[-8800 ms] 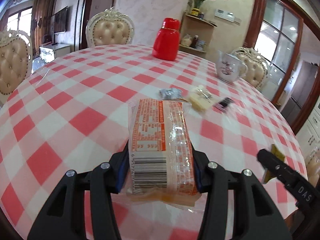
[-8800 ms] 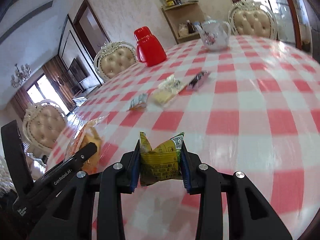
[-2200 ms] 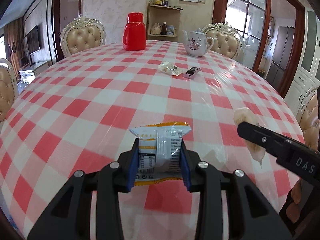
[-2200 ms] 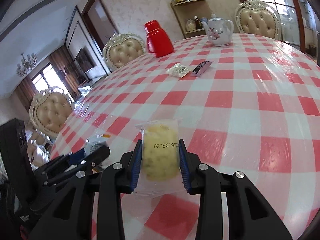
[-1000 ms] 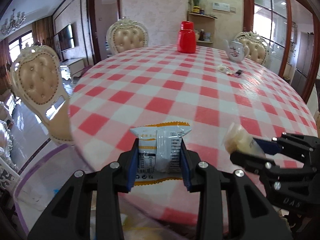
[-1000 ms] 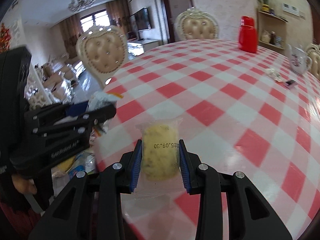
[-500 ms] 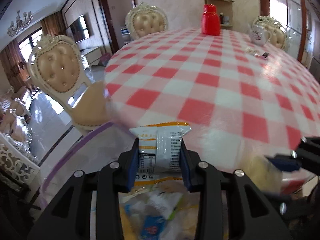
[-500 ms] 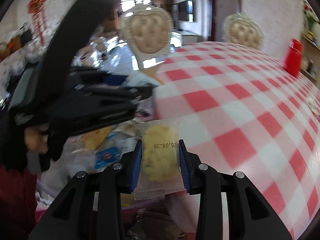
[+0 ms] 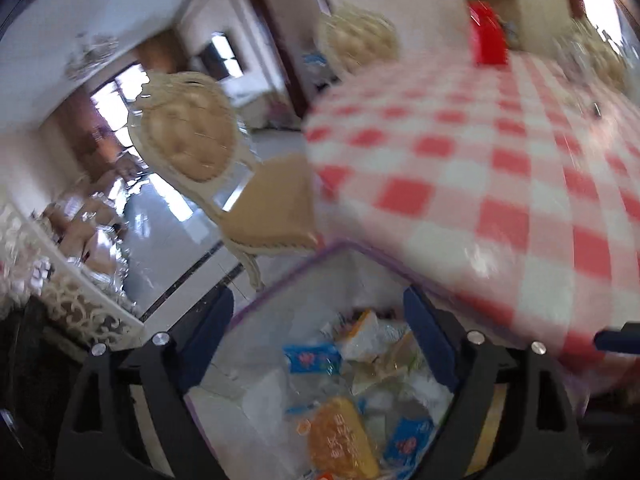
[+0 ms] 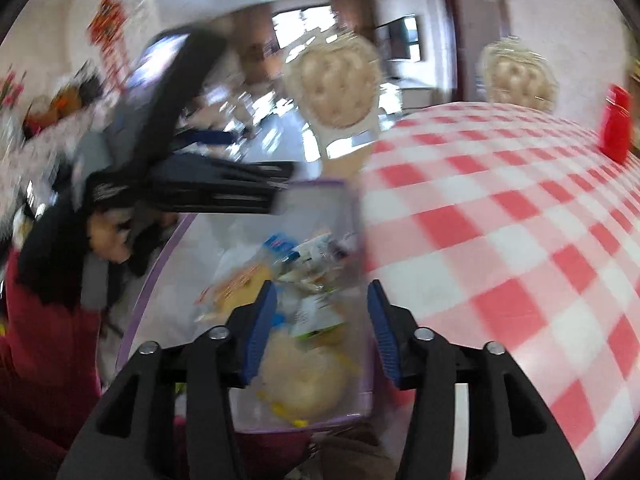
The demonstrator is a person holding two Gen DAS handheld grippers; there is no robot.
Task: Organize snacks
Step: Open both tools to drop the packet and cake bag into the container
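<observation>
Both grippers, left (image 9: 318, 340) and right (image 10: 322, 320), have just spread apart, gripping nothing; beneath each lies the purple-rimmed bin (image 9: 280, 284) of snack packets (image 9: 344, 436).

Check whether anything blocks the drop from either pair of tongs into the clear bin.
Nothing visible does. Both the left tongs and right tongs have just been opening, with nothing gripped, directly above the clear bin, whose open top shows only snack packets already inside.
</observation>
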